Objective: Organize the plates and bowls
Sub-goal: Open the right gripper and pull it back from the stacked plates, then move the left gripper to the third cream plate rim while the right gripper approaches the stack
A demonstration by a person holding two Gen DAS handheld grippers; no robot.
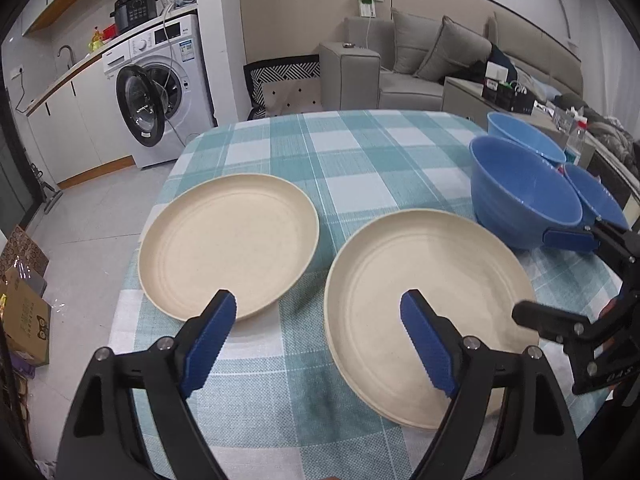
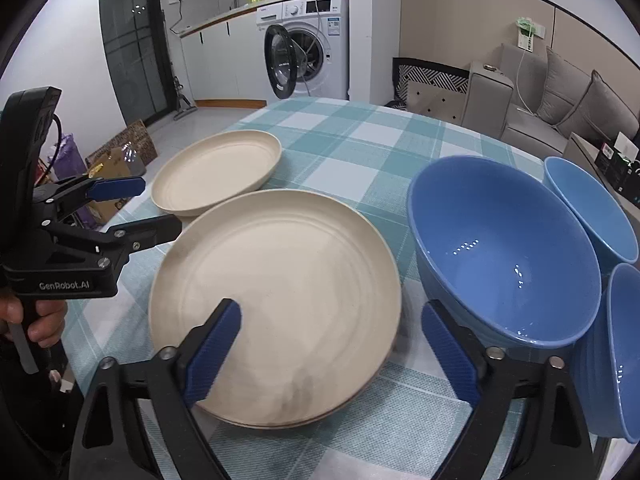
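Two cream plates lie on the checked tablecloth: one far left [image 1: 228,246] [image 2: 218,170], and a nearer one [image 1: 428,312] [image 2: 280,292] that seems to rest on another plate. Three blue bowls stand to the right: a large one [image 1: 524,196] [image 2: 500,248], one behind it [image 1: 524,136] [image 2: 588,208] and one at the right edge [image 1: 596,196] [image 2: 616,352]. My left gripper [image 1: 320,308] [image 2: 156,208] is open above the gap between the two plates. My right gripper [image 2: 332,316] [image 1: 540,276] is open over the near plate's right rim, beside the large bowl. Neither holds anything.
The table [image 1: 360,140] ends at the left and far sides. Cardboard boxes [image 1: 28,312] sit on the floor to the left. A washing machine [image 1: 160,92] with its door open and a grey sofa [image 1: 420,68] stand beyond. A hand [image 2: 44,320] grips the left gripper's handle.
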